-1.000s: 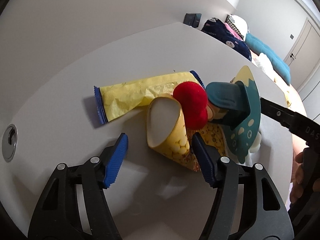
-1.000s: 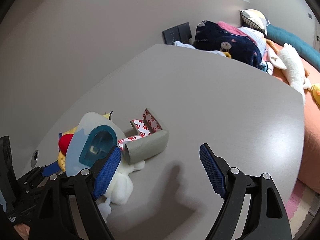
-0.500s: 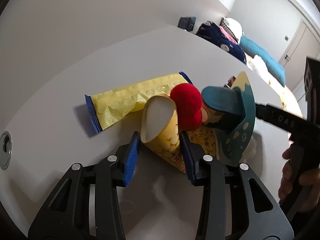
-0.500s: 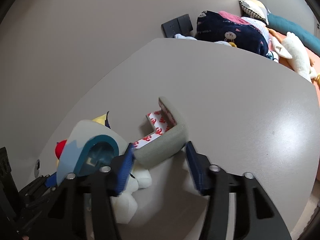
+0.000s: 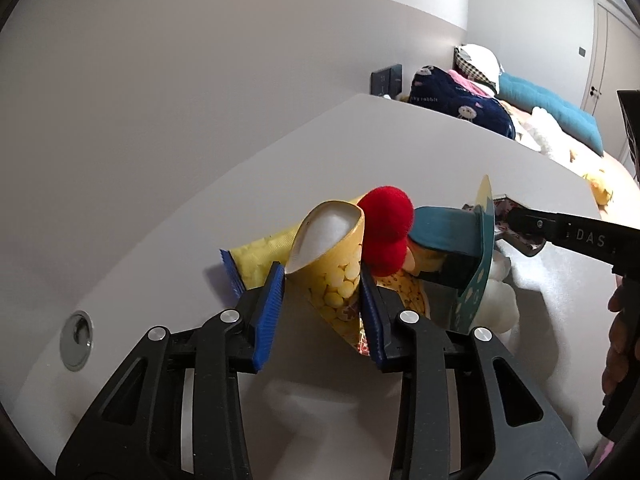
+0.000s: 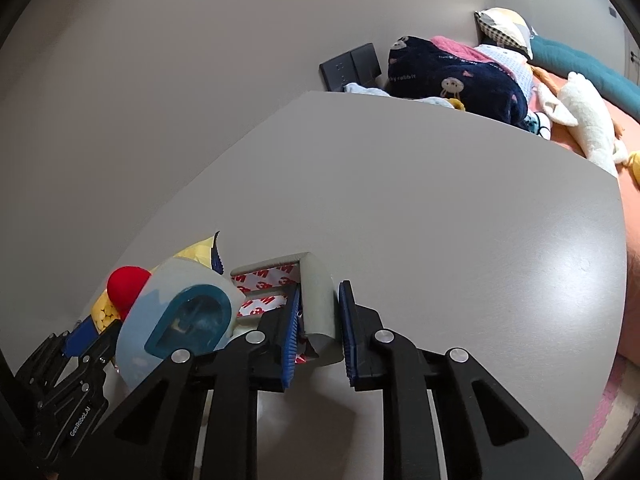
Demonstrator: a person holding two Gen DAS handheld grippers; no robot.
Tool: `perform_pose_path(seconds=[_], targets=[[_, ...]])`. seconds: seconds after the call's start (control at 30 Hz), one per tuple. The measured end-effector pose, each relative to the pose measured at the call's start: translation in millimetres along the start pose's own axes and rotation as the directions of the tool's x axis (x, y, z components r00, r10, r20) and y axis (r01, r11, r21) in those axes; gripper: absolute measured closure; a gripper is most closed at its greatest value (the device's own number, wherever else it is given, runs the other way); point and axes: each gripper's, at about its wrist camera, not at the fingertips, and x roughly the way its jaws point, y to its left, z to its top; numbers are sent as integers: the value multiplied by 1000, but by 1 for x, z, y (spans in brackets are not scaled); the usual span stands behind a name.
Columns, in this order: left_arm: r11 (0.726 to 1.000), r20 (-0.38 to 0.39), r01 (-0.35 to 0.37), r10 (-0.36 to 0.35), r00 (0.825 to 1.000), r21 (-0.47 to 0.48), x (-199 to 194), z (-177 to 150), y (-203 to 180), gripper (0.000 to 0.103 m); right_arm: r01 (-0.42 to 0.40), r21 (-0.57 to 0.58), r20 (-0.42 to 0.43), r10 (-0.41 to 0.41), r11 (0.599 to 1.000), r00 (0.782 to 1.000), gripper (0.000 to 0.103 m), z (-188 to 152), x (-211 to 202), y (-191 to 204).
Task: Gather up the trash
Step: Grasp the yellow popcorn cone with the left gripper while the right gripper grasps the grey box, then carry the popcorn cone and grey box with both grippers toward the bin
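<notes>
The yellow popcorn-printed paper cone [image 5: 336, 268] is pinched by the closing left gripper [image 5: 320, 300]; beside it, the grey foam corner guard [image 6: 318, 312] is clamped across its length by the right gripper [image 6: 318, 328].

The left gripper [image 5: 322, 312] is built of matte black plastic, with two broad arms pierced by triangular cut-outs. A round silver screw head sits at each joint, four in a row across the linkage. Its fingers [image 5: 267, 314] carry flat bright-blue pads with fine ribbing along the edges. The right gripper [image 6: 318, 332] has the same make: black skeleton arms, four silver screw heads, ribbed blue pads. From the left wrist view its side shows as a black bar with pale letters "DAS". From the right wrist view the left gripper's side bears small white lettering "GenRobot.AI" and tiny bolts.
</notes>
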Motion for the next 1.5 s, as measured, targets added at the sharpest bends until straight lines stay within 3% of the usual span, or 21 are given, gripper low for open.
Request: perform_pose_path(seconds=[0.17, 0.57, 1.0, 1.5], targets=[[998, 52, -58, 56, 997, 30, -15, 2, -3, 67, -3, 3, 25, 3, 1000, 1000, 84, 0, -13, -2], [997, 101, -77, 74, 992, 27, -48, 9, -6, 67, 7, 4, 96, -8, 1000, 995, 84, 2, -59, -8], [999, 160, -41, 35, 986, 30, -95, 6, -22, 67, 13, 10, 163, -15, 1000, 986, 84, -14, -119, -14], [997, 181, 28, -40, 983, 71, -117, -5, -61, 67, 52, 32, 216, -58, 998, 975, 84, -46, -176, -37]])
